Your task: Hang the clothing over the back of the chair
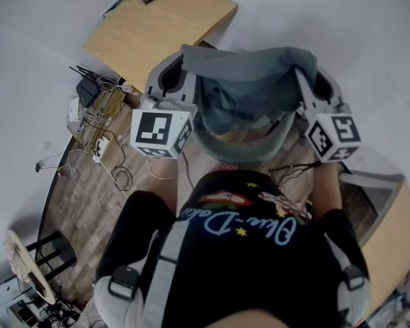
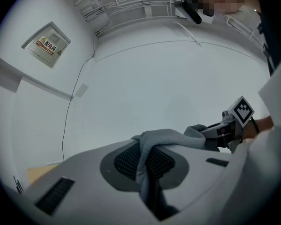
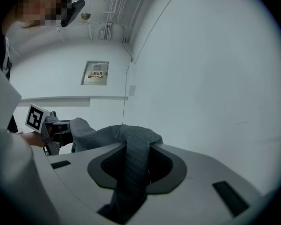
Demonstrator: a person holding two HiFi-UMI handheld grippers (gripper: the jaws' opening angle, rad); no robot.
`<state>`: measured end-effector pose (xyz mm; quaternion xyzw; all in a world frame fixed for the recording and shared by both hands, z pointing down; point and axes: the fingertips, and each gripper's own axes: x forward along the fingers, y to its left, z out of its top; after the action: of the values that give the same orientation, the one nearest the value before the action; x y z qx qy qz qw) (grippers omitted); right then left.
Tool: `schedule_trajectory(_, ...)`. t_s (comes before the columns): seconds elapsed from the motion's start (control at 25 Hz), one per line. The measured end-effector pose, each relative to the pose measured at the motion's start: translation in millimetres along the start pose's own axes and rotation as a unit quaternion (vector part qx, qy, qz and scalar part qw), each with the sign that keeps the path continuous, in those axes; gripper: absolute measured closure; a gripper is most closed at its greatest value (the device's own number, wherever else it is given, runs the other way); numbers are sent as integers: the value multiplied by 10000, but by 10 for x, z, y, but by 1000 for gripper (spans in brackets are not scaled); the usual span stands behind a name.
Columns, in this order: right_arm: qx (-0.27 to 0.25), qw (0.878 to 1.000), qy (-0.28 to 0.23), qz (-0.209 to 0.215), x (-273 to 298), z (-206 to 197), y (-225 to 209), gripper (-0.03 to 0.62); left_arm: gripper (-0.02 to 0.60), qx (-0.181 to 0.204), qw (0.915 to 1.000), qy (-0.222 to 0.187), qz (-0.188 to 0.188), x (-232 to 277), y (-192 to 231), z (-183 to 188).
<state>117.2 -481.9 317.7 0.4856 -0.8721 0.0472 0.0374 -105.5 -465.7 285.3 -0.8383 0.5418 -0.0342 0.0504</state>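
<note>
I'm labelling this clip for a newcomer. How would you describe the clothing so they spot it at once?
Below the wooden tabletop in the head view, the grey clothing stretches between the left gripper and the right gripper, each pinching one end. Unlike the person's black printed shirt, it is plain.

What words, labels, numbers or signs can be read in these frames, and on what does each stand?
"配电箱" (as it seems to read): red characters on the wall sign; the smaller print below them is too small to read.
"Blue-Da…" (uncertain): script on the person's black shirt, seen upside down, with the rest unreadable.
The marker cubes bear square patterns only, no words.
</note>
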Motion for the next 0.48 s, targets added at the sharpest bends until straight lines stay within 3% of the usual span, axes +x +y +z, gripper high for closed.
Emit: schedule_trajectory(0.48,240,9985,473,134,-274,-690,117,505,558,-101,9973,721,52,-408,-318,-718)
